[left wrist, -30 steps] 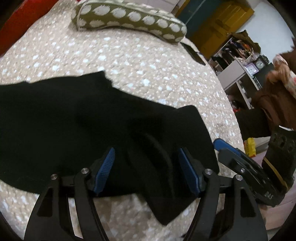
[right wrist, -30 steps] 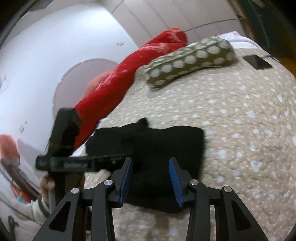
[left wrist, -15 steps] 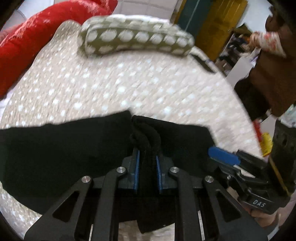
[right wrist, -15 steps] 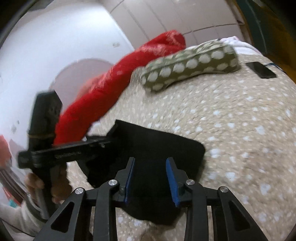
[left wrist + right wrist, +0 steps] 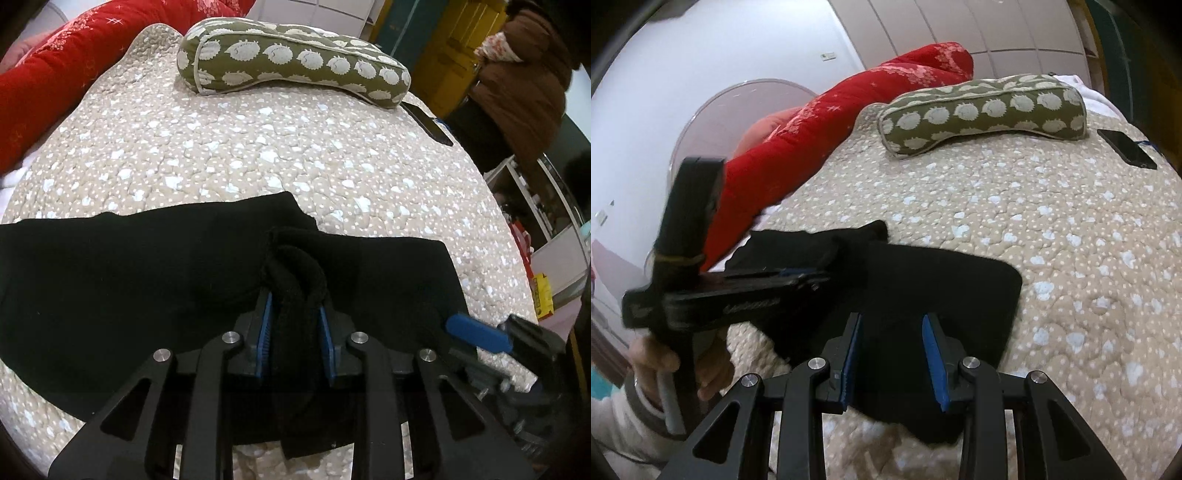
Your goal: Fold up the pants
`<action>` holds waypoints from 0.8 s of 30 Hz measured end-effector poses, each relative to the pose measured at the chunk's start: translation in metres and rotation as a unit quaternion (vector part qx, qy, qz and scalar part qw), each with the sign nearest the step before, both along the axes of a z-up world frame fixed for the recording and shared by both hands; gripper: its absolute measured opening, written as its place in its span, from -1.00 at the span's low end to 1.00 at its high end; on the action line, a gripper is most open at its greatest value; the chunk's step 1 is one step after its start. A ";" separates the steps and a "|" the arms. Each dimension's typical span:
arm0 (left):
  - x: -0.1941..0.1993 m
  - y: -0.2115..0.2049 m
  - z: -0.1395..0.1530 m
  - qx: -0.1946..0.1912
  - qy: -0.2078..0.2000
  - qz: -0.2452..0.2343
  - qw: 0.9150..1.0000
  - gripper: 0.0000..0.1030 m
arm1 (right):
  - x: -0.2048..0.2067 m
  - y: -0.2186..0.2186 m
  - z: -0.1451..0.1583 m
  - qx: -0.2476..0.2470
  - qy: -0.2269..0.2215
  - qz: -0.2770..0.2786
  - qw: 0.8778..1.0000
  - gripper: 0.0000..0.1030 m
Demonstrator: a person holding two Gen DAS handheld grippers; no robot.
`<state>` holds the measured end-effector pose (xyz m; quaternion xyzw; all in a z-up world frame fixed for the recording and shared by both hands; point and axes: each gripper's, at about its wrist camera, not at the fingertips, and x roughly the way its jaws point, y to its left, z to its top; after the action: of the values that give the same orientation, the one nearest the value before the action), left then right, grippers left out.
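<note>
Black pants [image 5: 110, 280] lie across the near part of a beige quilted bed [image 5: 258, 155]. My left gripper [image 5: 295, 314] is shut on a bunched fold of the pants near their right end and lifts it slightly. In the right wrist view the pants [image 5: 942, 280] lie just ahead, and my right gripper [image 5: 892, 354] stands partly open over their near edge, with fabric between its blue pads [image 5: 932, 354]. The left gripper also shows in the right wrist view [image 5: 798, 277], at left.
An olive pillow with white hedgehogs [image 5: 291, 62] lies at the far end of the bed. A red blanket roll [image 5: 55, 66] runs along the left side. A black phone [image 5: 1126, 147] lies at the far right edge. A person in brown [image 5: 517, 74] stands right of the bed.
My left gripper closed on a fold of the pants and raised it. My right gripper moved forward over the pants' near edge and stayed partly open.
</note>
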<state>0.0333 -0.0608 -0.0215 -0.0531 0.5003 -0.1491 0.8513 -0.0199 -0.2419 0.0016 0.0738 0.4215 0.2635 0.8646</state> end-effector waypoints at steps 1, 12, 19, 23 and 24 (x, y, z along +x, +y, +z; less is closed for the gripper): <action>0.000 0.001 0.000 -0.001 0.000 0.001 1.000 -0.55 | -0.004 0.003 -0.003 -0.013 -0.002 0.006 1.000 -0.36; -0.005 0.012 0.010 0.006 -0.010 0.018 1.000 -0.29 | -0.009 0.015 0.009 -0.022 -0.016 0.017 0.999 -0.37; -0.017 0.053 0.018 -0.014 -0.015 0.074 0.997 -0.17 | 0.016 0.045 -0.004 -0.030 -0.002 0.035 0.999 -0.37; -0.023 0.076 0.017 0.002 -0.016 0.110 0.994 0.01 | 0.025 0.069 -0.016 -0.060 -0.006 0.048 0.997 -0.36; -0.024 0.082 0.017 0.004 -0.016 0.116 0.993 0.01 | 0.025 0.073 -0.011 -0.068 -0.008 0.053 0.996 -0.36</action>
<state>0.0091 0.0210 -0.0049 -0.1052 0.4777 -0.0479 0.8709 0.0056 -0.1685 -0.0092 -0.0094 0.4344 0.2804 0.8559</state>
